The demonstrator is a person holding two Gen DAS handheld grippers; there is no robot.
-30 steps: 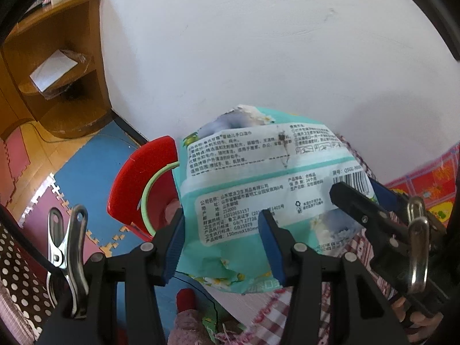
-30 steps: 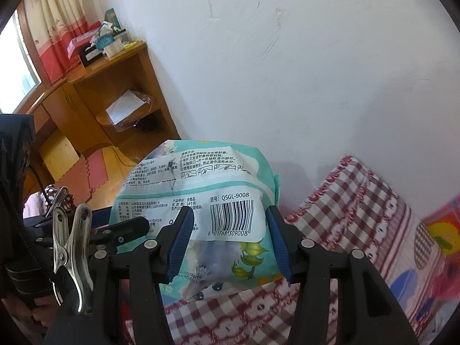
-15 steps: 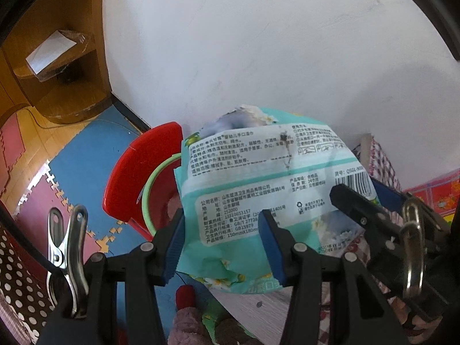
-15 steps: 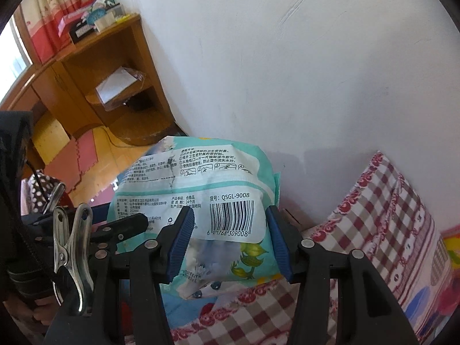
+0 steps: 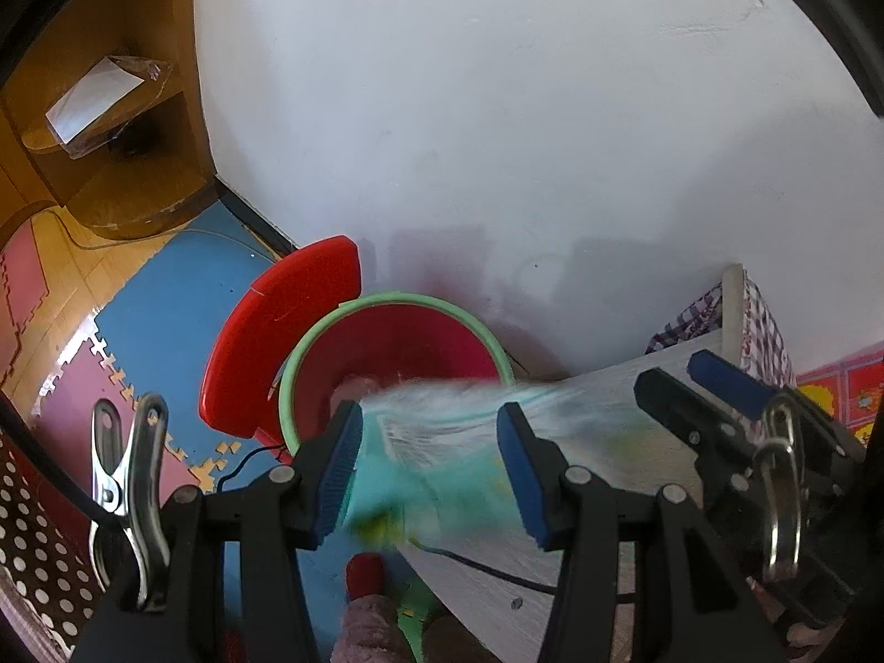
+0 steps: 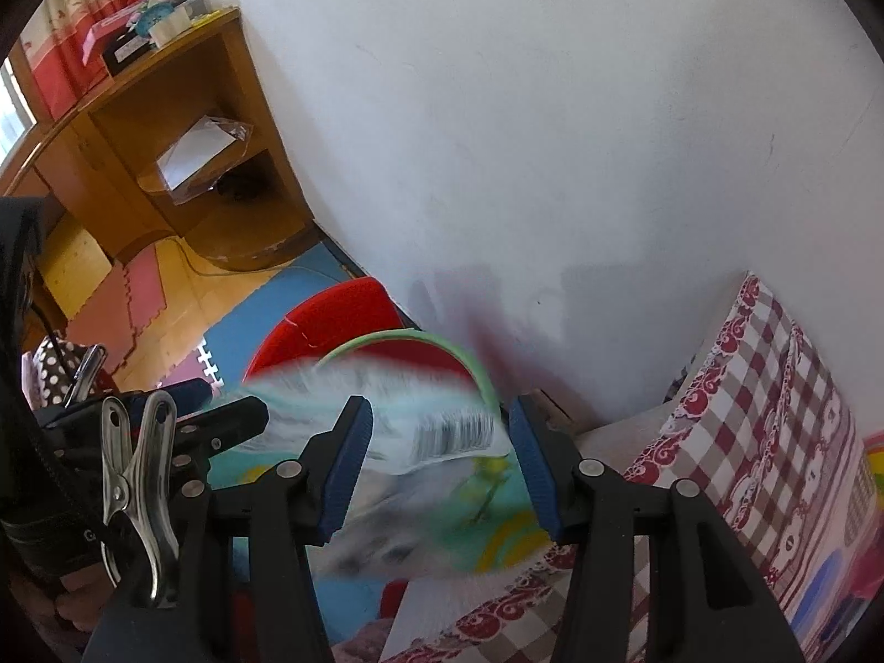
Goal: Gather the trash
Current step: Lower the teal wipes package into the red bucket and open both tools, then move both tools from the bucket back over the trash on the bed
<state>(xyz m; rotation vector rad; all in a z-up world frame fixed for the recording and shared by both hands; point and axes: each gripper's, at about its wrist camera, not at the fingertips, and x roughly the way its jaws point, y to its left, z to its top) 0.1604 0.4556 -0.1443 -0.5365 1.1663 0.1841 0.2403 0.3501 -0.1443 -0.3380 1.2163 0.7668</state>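
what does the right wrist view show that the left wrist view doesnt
Only the right wrist view shows the cluttered top of the wooden shelf unit, a red curtain at the window, and the broad red-checked cloth.

Only the left wrist view looks down into the green-rimmed red bin and shows a black cable crossing a pale board.

Both show the blurred teal wipes packet between the tongs' blue pads, the red lid behind the bin, the white wall and the foam floor mats.
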